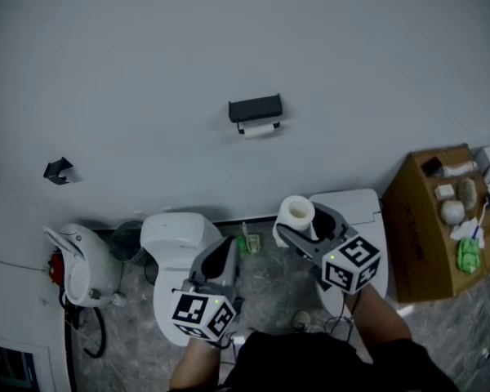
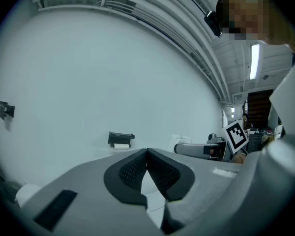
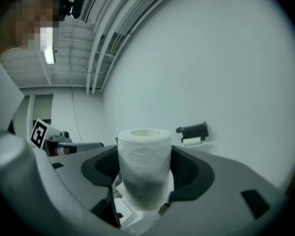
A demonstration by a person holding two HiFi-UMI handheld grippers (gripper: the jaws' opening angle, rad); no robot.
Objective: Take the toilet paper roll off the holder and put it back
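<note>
On the far wall at the left sits a small black bracket. Below it, on the grey floor, stands a white toilet. The left gripper reaches over the toilet's right edge. In the left gripper view its fingers are clenched pad to pad, with nothing between them.

Higher on the wall, about mid-scene, hangs the black holder — a short white cylinder sits just under it. To the right and nearer, the right gripper carries the toilet paper roll. The roll stands upright with its hollow core facing up, and this gripper's fingers grasp it on both sides. The roll is thus off the holder and well apart from it, held in the air above the floor. In the right gripper view the holder shows on the wall just right of the roll's top.

Just beyond the right gripper is a white fixture. At the far right stands a brown cardboard box — on top of it lie several small white things and a green one.
</note>
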